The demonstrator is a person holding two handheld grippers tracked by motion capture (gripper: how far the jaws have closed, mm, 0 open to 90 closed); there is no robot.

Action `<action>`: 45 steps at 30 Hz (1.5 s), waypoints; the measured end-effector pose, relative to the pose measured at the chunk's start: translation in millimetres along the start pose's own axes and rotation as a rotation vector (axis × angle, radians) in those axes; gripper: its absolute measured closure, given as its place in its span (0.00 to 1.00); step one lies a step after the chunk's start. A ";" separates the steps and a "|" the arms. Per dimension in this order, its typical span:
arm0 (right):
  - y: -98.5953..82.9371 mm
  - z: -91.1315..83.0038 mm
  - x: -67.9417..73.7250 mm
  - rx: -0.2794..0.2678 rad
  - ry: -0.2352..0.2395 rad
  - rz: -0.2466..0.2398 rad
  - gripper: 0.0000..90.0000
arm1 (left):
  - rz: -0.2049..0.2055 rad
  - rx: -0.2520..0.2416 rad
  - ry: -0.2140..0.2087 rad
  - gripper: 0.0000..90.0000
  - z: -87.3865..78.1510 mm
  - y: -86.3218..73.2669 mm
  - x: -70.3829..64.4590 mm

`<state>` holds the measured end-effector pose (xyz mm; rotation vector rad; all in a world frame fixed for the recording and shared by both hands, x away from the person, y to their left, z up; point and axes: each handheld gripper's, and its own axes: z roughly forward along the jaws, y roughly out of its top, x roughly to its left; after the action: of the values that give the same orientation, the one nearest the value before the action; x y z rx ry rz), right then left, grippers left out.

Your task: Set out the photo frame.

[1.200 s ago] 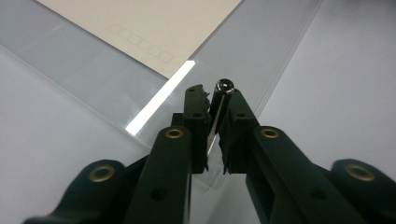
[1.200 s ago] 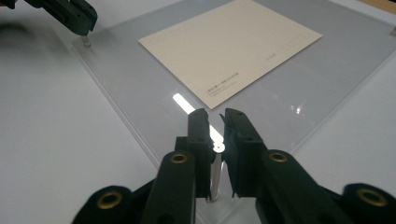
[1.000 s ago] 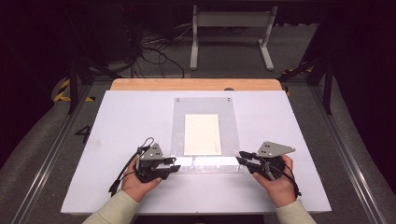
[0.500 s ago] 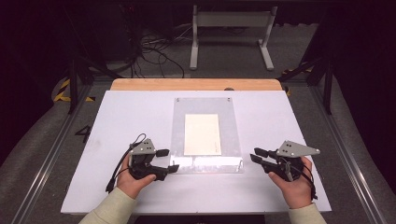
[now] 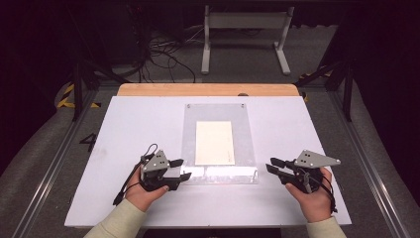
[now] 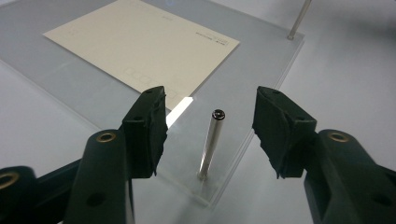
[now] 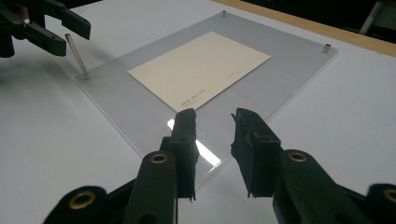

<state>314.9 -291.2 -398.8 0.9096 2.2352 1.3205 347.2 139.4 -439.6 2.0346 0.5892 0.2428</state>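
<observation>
Clear plastic sheet (image 5: 218, 141) lying flat at the middle of the white bench (image 5: 124, 124), with a cream card (image 5: 214, 143) resting on or under it; which of the two cannot be told. Thin metal pins stand at the sheet's corners: a tall pin (image 6: 211, 142) rises from the near left corner, and short studs (image 7: 326, 47) mark the far corners.

Left tongs (image 5: 177, 169) sit just beside the near left corner of the sheet. In the left gripper view the left tongs (image 6: 209, 133) are spread wide, one jaw on either side of the tall pin and touching neither it nor the sheet. Right tongs (image 5: 274, 165) lie apart from the near right corner; in the right gripper view the right tongs (image 7: 214, 140) stand at a narrower gap, holding nothing, aimed at the near edge of the sheet.

Handling, as a judgement: the sheet looks stiff, smooth and slippery, light for its area, and liable to scratch or crack if pinched hard at an edge. The pin is slender, hard and polished, so it may slide or twist between the jaws. A hold low on the pin's shaft, squarely across it, seems best; the sheet is better steadied by its bare margin than by the card, which is thin and would crease.
</observation>
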 end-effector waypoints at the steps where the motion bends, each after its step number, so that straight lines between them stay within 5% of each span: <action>1: 0.0 0.1 0.0 0.000 0.000 0.000 0.76 | 0.001 0.000 -0.003 0.52 0.7 -0.8 0.2; 8: -0.6 0.2 -0.9 -0.003 0.001 0.008 0.76 | 0.064 0.063 0.037 0.60 19.9 -6.6 -3.4; 13: 0.0 -0.6 -0.7 -0.007 0.001 0.007 0.75 | 0.135 0.103 0.037 0.92 27.5 -9.1 -5.2; 19: 0.4 -1.0 -0.7 -0.010 0.004 0.009 0.75 | 0.112 0.113 0.003 0.94 27.4 -8.6 -1.0; 26: 1.4 -1.2 0.1 -0.012 0.007 0.006 0.76 | 0.183 0.110 0.031 0.93 27.9 -9.9 -4.8; 29: 1.4 -0.6 0.2 -0.010 0.008 0.006 0.76 | 0.298 0.115 0.065 0.90 28.0 -11.3 -8.6; 33: 1.5 -0.7 -0.1 -0.011 0.007 0.008 0.76 | 0.322 0.108 0.050 0.90 27.8 -13.6 -8.3; 39: 1.6 -0.7 -0.4 -0.010 0.008 0.008 0.77 | 0.403 0.114 0.082 0.90 27.4 -15.5 -13.3; 45: 4.6 -2.2 -1.0 -0.016 0.003 0.000 0.77 | 0.557 0.123 0.151 0.86 28.8 -18.2 -20.0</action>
<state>315.9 -291.7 -393.7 0.9026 2.2236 1.3388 335.9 115.0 -468.6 2.2807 0.1135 0.7079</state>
